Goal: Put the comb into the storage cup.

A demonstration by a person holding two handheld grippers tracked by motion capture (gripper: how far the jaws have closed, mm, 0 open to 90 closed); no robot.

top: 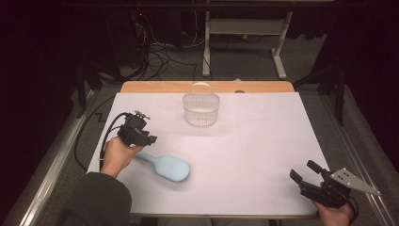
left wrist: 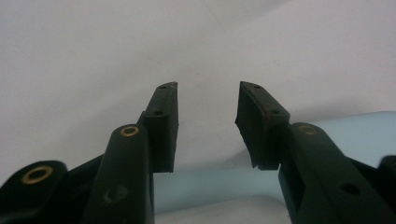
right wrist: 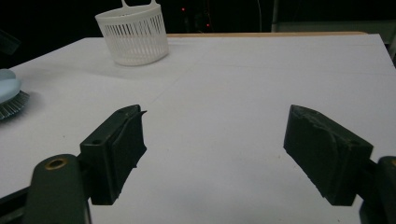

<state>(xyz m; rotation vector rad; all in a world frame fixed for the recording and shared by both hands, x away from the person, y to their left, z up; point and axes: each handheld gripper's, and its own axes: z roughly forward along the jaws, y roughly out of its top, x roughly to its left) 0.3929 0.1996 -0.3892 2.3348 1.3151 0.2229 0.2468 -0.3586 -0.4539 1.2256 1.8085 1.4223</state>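
- Our left gripper (left wrist: 205, 126) straddles the hairbrush (top: 165, 166) handle, jaws parted, pads not pressing (blue shows between them).
- Our right gripper (right wrist: 212, 154) gapes wide, holding nothing.

Hairbrush (top: 165, 166) on the table (top: 263, 155), near-left; basket (top: 201, 109) behind it, well apart.

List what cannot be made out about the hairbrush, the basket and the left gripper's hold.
- Hairbrush handle end: high view, hidden under the left gripper and hand.
- Whether the pads touch the handle: left gripper view, handle sits low behind the jaws.
- Basket handle: right gripper view, cut off by the top edge.
- Basket contents: high view, too small to tell.
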